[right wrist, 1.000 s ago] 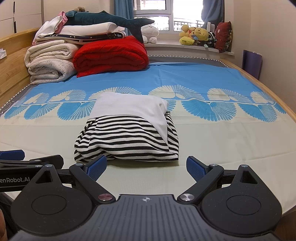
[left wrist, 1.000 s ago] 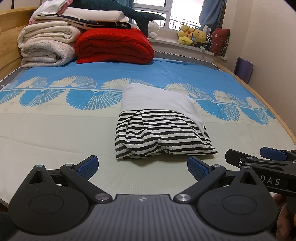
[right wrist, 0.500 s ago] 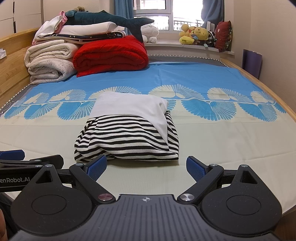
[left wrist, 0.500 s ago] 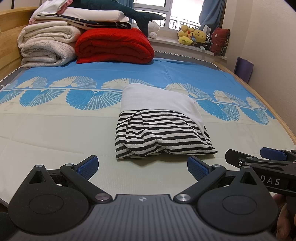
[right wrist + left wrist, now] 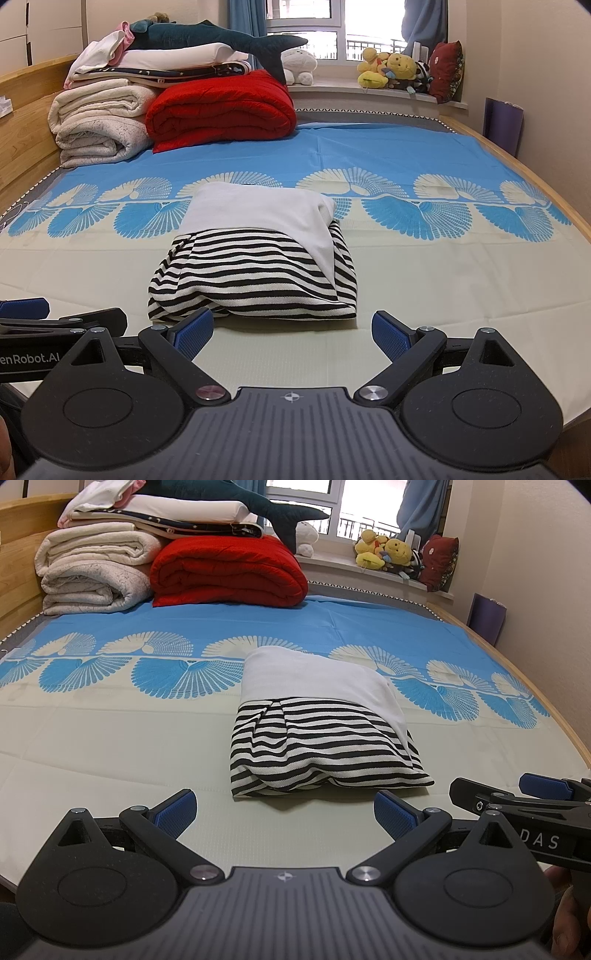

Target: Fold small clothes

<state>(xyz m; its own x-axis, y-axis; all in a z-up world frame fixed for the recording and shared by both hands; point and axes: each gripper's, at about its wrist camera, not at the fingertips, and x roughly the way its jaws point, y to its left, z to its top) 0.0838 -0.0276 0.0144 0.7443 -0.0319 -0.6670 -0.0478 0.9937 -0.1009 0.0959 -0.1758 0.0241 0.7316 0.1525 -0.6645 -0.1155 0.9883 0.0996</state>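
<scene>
A small garment (image 5: 317, 723), white on top and black-and-white striped below, lies folded in a compact bundle on the bed; it also shows in the right wrist view (image 5: 258, 258). My left gripper (image 5: 284, 814) is open and empty, just short of the garment's near edge. My right gripper (image 5: 293, 334) is open and empty, also just in front of the garment's near edge. Each gripper shows at the edge of the other's view: the right gripper (image 5: 517, 797), the left gripper (image 5: 48, 317).
The bed sheet (image 5: 110, 738) is blue and cream with a fan pattern. Folded white blankets (image 5: 96, 572) and a red quilt (image 5: 229, 572) are stacked at the far left. Plush toys (image 5: 384, 550) sit on the windowsill. A wooden bed frame edge (image 5: 535, 177) runs along the right.
</scene>
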